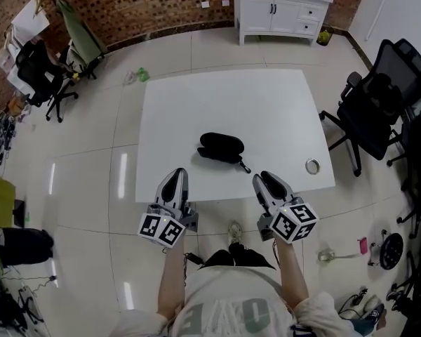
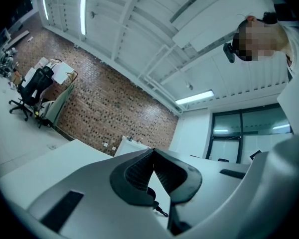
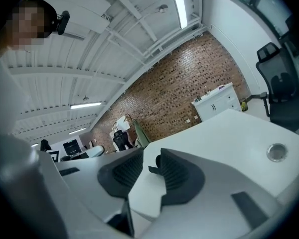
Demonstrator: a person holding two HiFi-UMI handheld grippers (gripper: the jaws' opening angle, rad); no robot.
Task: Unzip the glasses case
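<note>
The black glasses case [image 1: 221,147] lies on the white table [image 1: 196,111], ahead of both claws and touching neither. The left gripper [image 1: 174,179] is clenched and empty. The right gripper [image 1: 268,182] is released, with its jaws slightly apart.

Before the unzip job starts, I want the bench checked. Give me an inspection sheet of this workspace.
Surface: white table, mostly bare.
Job's things: black glasses case lies near the front middle of the table. It looks closed, with its pull tab toward the right.
Clutter: small metal ring near the table's right edge.
Grippers: left gripper has its jaws together and holds nothing. Right gripper has its jaws a little apart and holds nothing. Both are at the table's front edge, apart from the case.
Cables: nothing seen on the table; loose cables on the floor at left.
Surroundings: office chair at right; white cabinet and brick wall beyond the table.
</note>
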